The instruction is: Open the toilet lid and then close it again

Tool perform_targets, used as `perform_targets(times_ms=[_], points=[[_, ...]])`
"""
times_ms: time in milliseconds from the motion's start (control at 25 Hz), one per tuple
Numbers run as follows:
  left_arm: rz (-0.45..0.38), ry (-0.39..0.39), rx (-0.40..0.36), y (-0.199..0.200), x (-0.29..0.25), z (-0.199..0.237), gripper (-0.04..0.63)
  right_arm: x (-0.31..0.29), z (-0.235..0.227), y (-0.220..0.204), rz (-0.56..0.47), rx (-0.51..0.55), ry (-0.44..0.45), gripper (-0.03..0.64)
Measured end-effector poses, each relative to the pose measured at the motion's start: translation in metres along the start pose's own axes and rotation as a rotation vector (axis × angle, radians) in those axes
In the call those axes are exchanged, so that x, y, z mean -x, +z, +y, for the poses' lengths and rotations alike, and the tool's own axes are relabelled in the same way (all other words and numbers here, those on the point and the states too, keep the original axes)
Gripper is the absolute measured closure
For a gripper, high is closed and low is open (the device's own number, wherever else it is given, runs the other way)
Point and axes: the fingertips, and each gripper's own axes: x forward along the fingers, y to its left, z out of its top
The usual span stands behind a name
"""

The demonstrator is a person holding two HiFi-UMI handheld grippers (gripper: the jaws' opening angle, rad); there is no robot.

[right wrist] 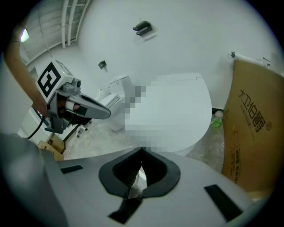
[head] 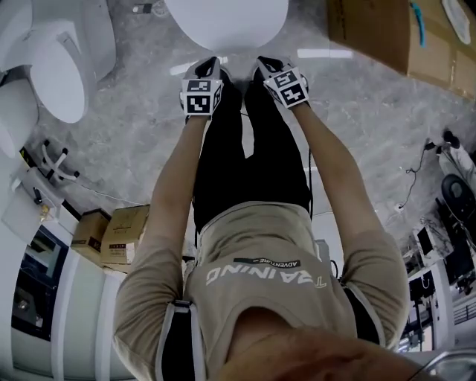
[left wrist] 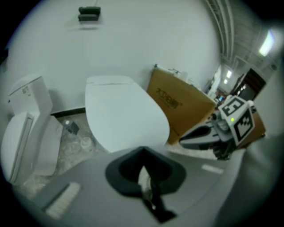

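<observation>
A: Is any writing showing?

B: The tall cardboard box point(right wrist: 254, 133) is carrying a column of dark Chinese characters down its face, though I am not reading them with any certainty. The person's shirt point(head: 260, 271) is showing "TRAINING" in large pale letters, with a small "ADVENTURE" tab above it. Each marker cube point(head: 201, 95) is showing black-and-white square codes.

A: And where is the toilet lid sitting?

B: The toilet lid point(head: 227, 22) is lying down flat over the bowl, straight ahead of both arms. The cardboard box is standing just to its right.

A: What are the grippers doing?

B: The left gripper point(head: 211, 65) and the right gripper point(head: 265, 64) are hovering side by side near the lid's front edge. I cannot tell whether either is touching it. Both are keeping their jaws pressed together with nothing between them.

A: Is anything crowding the spot?

B: A second toilet point(head: 59, 67) is standing to the left with its seat raised, well apart from the lid. Two small cartons point(head: 123, 234) are sitting on the grey marbled floor point(head: 134, 126) by the person's left arm, and cables point(head: 416, 175) are trailing on the right. A dark fixture point(left wrist: 88, 13) is hanging high on the white wall
</observation>
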Motion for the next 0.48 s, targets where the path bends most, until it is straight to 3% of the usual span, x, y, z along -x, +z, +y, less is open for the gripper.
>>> perform_targets(times_ms=[240,480], points=[[0.016,0.009,0.096,-0.031,-0.038,0.011,0.592,-0.031,-0.014,-0.027,0.008,-0.036,-0.034,0.604],[0.039,-0.005,0.061,-0.054,-0.069,0.012,0.592,-0.049,-0.023,-0.038,-0.014,-0.045,-0.026,0.606]])
